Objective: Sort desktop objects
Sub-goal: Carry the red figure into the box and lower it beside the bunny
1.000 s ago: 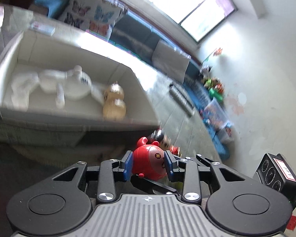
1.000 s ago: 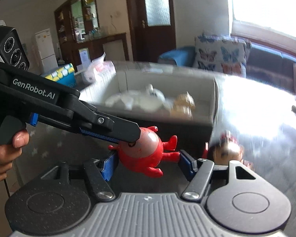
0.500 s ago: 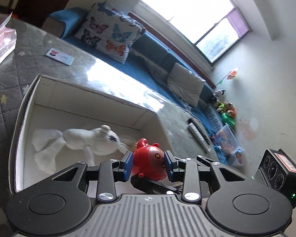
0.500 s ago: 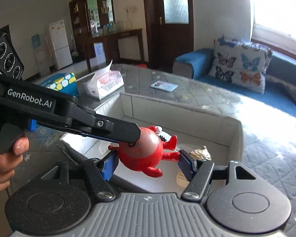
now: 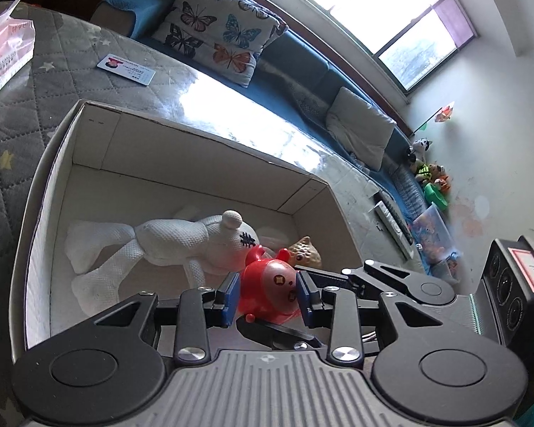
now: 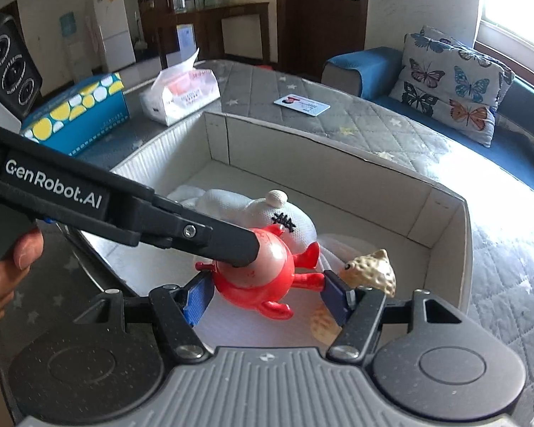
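My left gripper (image 5: 267,293) is shut on a red pig toy (image 5: 270,291) and holds it above the open cardboard box (image 5: 195,142). In the right wrist view the red pig toy (image 6: 263,277) hangs between my right gripper's (image 6: 265,295) spread blue pads, which stand open around it; whether a pad touches a limb I cannot tell. The left gripper's arm (image 6: 124,213) reaches in from the left. Inside the box (image 6: 445,220) lie a white plush bear (image 5: 181,242) and a tan bumpy toy (image 5: 304,254), also seen in the right wrist view (image 6: 370,274).
A card (image 6: 301,105), a tissue pack (image 6: 181,96) and a blue dotted box (image 6: 78,117) lie on the grey quilted table beyond the box. A sofa with a butterfly pillow (image 6: 452,85) stands behind. A remote (image 5: 391,224) lies right of the box.
Both grippers have risen from beside the box to above it, carrying the red pig toy over the box's inside. The left grip stays closed.
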The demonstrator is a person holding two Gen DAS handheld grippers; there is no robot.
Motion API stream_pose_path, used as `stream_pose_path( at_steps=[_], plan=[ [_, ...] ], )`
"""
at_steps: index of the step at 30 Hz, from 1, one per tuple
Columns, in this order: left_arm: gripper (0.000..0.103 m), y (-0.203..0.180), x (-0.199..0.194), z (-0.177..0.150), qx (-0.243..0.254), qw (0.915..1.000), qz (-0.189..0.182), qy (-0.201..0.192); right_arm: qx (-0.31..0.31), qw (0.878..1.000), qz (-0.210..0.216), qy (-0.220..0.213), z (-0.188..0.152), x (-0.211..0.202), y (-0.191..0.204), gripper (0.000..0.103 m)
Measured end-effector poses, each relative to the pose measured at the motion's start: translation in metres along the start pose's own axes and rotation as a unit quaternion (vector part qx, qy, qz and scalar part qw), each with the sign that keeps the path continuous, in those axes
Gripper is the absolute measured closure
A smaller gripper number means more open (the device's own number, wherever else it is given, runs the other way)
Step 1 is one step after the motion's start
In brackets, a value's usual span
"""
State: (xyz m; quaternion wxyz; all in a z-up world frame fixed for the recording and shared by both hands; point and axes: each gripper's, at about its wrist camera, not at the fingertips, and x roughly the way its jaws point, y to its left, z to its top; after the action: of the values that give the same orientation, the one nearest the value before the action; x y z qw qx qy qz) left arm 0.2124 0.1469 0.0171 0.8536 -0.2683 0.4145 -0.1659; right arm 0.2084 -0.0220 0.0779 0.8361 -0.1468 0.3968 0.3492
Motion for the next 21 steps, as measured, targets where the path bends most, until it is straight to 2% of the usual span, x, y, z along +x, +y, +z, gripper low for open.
stream_pose_path(
  at_steps=[11,21],
  plan=[
    [0.067,0.009,0.015,0.0,-0.001,0.9994,0.024,0.025,-0.015,0.999,-0.001,0.04,0.012,0.021,-0.004,0.036],
    [0.067,0.01,0.013,0.0,-0.002,0.9994,0.025,0.021,-0.007,1.0,-0.003,0.03,0.008,0.017,-0.005,0.035]
  ],
)
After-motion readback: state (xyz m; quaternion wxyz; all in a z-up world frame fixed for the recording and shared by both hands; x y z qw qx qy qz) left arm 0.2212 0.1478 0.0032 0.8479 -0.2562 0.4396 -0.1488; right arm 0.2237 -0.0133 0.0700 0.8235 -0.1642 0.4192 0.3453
